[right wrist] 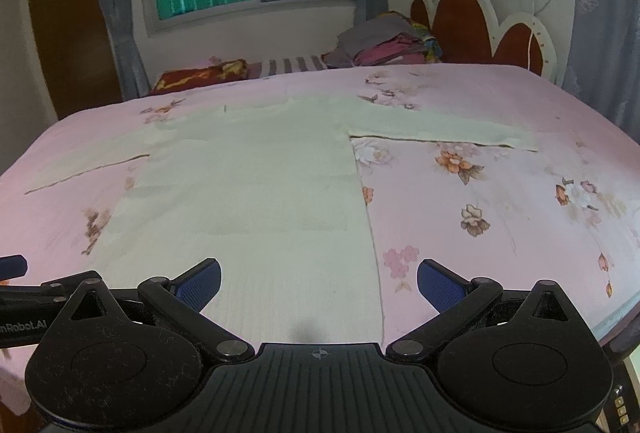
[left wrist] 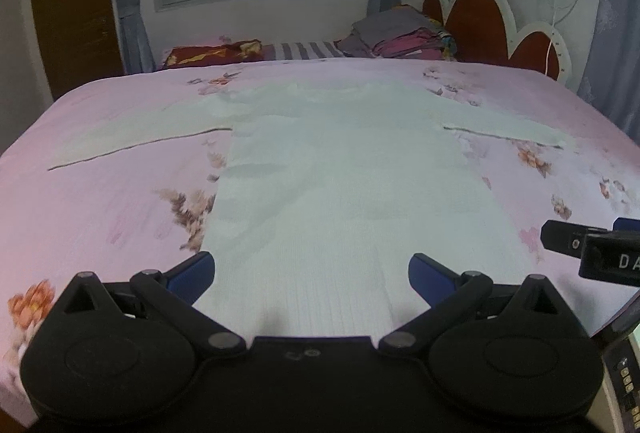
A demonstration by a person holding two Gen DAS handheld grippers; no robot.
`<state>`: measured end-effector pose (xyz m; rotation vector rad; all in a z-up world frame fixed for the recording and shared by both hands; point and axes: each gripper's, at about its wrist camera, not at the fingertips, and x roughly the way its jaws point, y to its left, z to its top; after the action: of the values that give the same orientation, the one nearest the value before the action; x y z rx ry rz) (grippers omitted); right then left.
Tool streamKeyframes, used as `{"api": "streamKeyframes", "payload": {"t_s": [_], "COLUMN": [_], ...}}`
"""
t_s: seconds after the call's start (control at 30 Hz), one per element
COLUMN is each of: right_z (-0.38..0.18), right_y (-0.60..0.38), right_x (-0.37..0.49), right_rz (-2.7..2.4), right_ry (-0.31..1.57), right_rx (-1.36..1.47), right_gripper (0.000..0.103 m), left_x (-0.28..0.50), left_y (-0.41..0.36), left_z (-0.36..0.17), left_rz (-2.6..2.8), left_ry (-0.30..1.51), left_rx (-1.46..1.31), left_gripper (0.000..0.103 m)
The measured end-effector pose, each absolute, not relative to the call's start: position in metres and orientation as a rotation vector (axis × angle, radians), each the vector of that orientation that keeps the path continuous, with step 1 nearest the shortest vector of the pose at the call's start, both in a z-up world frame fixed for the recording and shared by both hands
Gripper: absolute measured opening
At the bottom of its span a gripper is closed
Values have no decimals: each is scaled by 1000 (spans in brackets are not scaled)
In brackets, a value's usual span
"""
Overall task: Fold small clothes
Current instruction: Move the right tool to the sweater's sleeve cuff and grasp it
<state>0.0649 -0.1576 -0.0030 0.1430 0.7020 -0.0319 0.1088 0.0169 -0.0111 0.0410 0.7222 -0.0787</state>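
A pale mint-white knitted long-sleeved top [left wrist: 344, 193] lies flat and unfolded in the middle of the pink flower-printed bedsheet [left wrist: 112, 201], hem toward the cameras and both sleeves stretched out sideways, so the folding looks not yet begun. The left gripper [left wrist: 311, 275] and right gripper [right wrist: 319, 283] both hover just above the hem with jaws spread wide and empty; the next move likely calls for each to reach past the hem to a sleeve or side edge and pinch it. The hem's nearest edge is hidden behind the gripper bodies, and the collar at the far end is too washed out to read.
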Motion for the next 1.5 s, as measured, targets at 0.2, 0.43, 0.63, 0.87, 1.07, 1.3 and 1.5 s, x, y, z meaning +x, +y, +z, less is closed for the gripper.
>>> {"api": "streamKeyframes", "payload": {"t_s": [0.2, 0.43, 0.63, 0.87, 1.07, 1.3, 1.5], "right_z": [1, 2, 3, -4, -26, -65, -96], "right_y": [-151, -145, -168, -231, -317, -417, -480], "right_x": [98, 140, 166, 209, 265, 315, 329], "right_rz": [-74, -112, -140, -121, -216, -349, -439], "right_ry": [697, 683, 666, 624, 613, 651, 671], "right_rx": [152, 162, 173, 247, 333, 394, 503], "right_gripper": [103, 103, 103, 103, 102, 59, 59], "left_x": [145, 182, 215, 262, 308, 356, 378], "left_y": [30, 40, 34, 0, -40, -75, -92], "left_z": [-7, -6, -14, -13, -25, -42, -47], "left_rz": [-130, -158, -183, -145, -107, -91, -70], "left_ry": [708, 682, 678, 645, 700, 757, 785], "left_rx": [8, -31, -97, -35, 19, 18, 26], "left_gripper": [103, 103, 103, 103, 103, 103, 103]}}
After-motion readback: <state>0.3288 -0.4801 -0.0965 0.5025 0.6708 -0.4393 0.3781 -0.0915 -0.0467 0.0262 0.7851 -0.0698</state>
